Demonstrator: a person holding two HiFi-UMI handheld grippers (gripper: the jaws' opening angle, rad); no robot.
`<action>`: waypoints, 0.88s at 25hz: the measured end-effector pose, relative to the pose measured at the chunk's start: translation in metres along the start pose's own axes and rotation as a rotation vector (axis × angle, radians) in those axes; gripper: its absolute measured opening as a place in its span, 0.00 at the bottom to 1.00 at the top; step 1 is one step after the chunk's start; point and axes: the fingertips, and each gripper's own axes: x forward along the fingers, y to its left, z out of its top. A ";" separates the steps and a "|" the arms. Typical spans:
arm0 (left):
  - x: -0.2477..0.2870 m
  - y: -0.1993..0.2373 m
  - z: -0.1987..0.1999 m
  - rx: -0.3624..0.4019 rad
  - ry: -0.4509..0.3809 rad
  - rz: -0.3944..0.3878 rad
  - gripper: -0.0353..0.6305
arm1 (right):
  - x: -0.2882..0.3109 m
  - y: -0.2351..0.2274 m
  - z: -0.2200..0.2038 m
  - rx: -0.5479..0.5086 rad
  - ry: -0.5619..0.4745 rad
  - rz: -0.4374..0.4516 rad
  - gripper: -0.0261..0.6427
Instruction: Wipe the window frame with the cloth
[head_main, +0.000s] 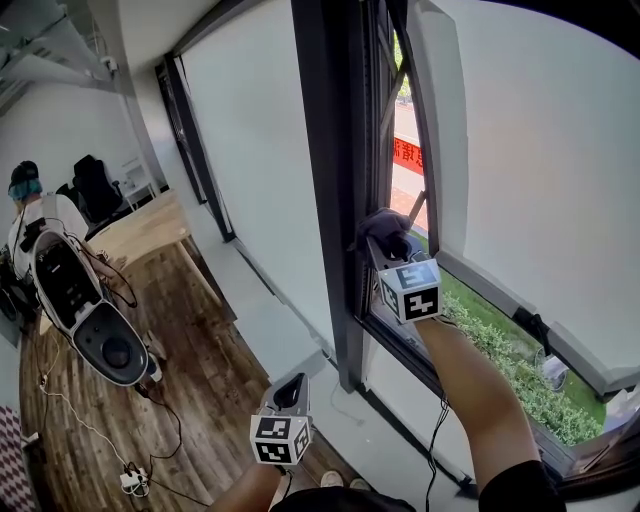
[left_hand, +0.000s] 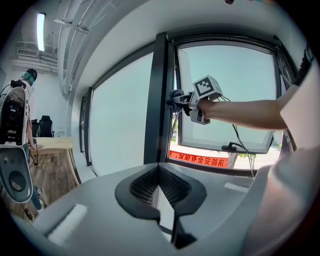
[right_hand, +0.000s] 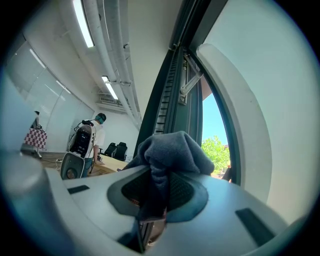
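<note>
The cloth (right_hand: 172, 152) was clamped in the right claw (right_hand: 152, 200) at the window frame (right_hand: 167, 95); the left claw (left_hand: 161, 187) was closed on nothing. Snagged there, the cloth could be pulled free.

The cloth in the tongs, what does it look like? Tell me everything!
The soft, fuzzy blue-grey cloth is bunched into a rounded lump. The right tongs are shut on its lower folds, and the rest puffs out beyond them. It is held up at the dark metal window frame; whether it touches is hidden.
</note>
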 end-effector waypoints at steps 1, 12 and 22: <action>0.000 -0.001 0.000 0.001 0.000 -0.002 0.07 | 0.000 0.000 -0.002 -0.002 0.006 0.001 0.14; 0.001 -0.005 -0.006 0.005 0.014 -0.008 0.07 | 0.001 0.006 -0.023 0.004 0.019 -0.007 0.14; 0.003 -0.009 -0.007 0.014 0.027 -0.014 0.07 | 0.000 0.013 -0.053 -0.041 0.074 -0.015 0.15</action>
